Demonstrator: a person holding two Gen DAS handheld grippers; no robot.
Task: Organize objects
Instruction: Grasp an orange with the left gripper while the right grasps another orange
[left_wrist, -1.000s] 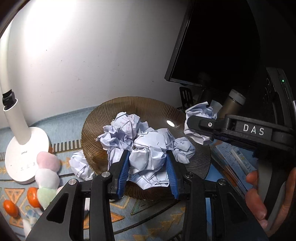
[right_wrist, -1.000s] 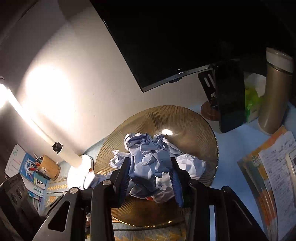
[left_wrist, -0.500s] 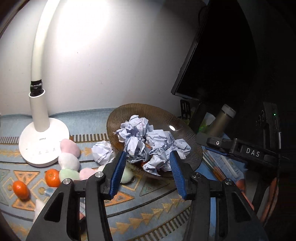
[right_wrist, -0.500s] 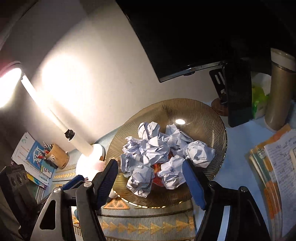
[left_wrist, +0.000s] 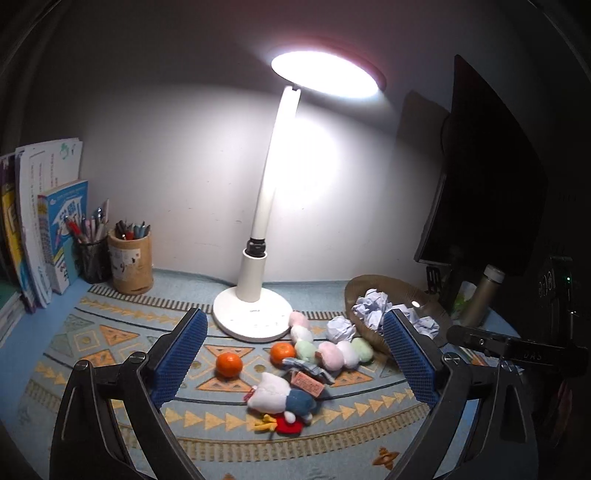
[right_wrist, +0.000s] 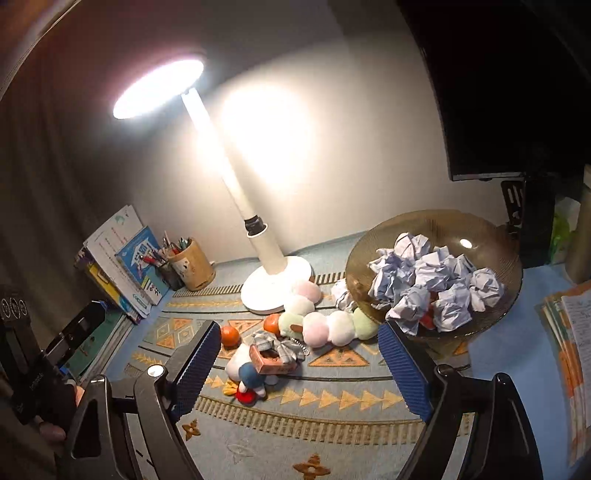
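A brown ribbed glass bowl (right_wrist: 491, 236) at the right holds several crumpled paper balls (right_wrist: 432, 275). One more paper ball (left_wrist: 340, 329) lies on the mat beside the bowl. On the patterned mat lie two oranges (left_wrist: 229, 364) (left_wrist: 282, 353), a pastel plush caterpillar (right_wrist: 321, 325), a small plush doll (left_wrist: 280, 398) and a pink box (right_wrist: 271, 363). My left gripper (left_wrist: 295, 354) hangs back over the mat, jaws opening wide, nothing between them. My right gripper (right_wrist: 297, 363) is likewise back from the bowl, jaws opening, empty.
A lit white desk lamp (left_wrist: 255, 317) stands at the mat's back. Books (left_wrist: 48, 229) and two pen holders (left_wrist: 130, 262) line the left. A dark monitor (left_wrist: 491, 177), a flask (left_wrist: 482, 295) and papers (right_wrist: 569, 332) sit at the right.
Both grippers let go of the paper balls into the bowl, opened wide and pulled back and leftward, so the lamp, books and mat objects came into view.
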